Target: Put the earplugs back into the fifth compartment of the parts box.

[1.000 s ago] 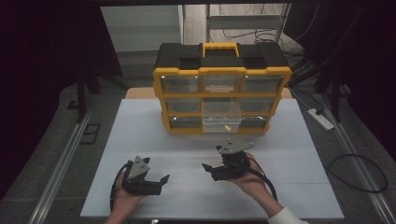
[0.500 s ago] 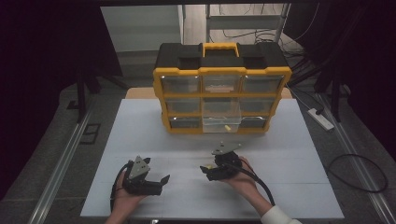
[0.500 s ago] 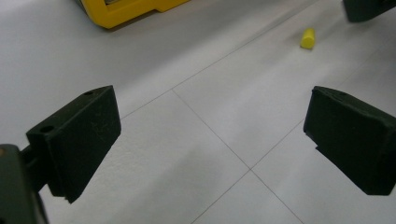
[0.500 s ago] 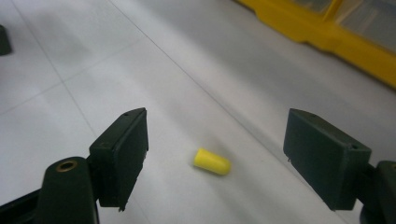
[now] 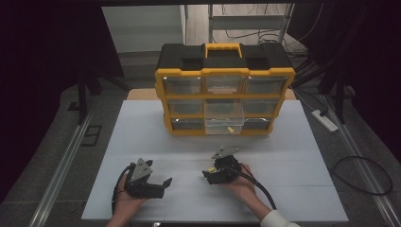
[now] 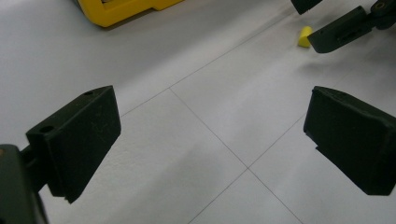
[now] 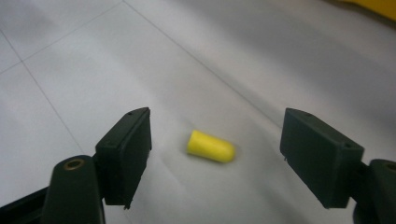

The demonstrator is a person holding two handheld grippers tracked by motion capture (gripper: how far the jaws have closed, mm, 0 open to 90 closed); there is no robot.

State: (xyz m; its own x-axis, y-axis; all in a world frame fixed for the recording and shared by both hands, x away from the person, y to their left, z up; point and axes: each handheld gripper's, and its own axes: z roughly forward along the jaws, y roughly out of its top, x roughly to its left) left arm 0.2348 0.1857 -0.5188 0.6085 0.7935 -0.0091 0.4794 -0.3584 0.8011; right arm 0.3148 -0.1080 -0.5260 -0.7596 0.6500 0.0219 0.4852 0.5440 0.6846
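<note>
- Right hand-held gripper (image 7: 215, 140) has black, flat, blocky jaws standing wide on both sides of a small yellow plug (image 7: 211, 146); they have just been closing a little but do not touch it.
- Soft-looking and rounded at one end, the plug lies on its side on the smooth white surface (image 5: 293, 156).
- Left hand-held gripper (image 6: 210, 140) rests open on the surface, nothing between its jaws.
- At the back stands a yellow and black plastic box (image 5: 225, 90) with clear drawers.
- One drawer (image 5: 224, 124) sticks out, with a small yellow piece (image 5: 231, 129) inside.
</note>
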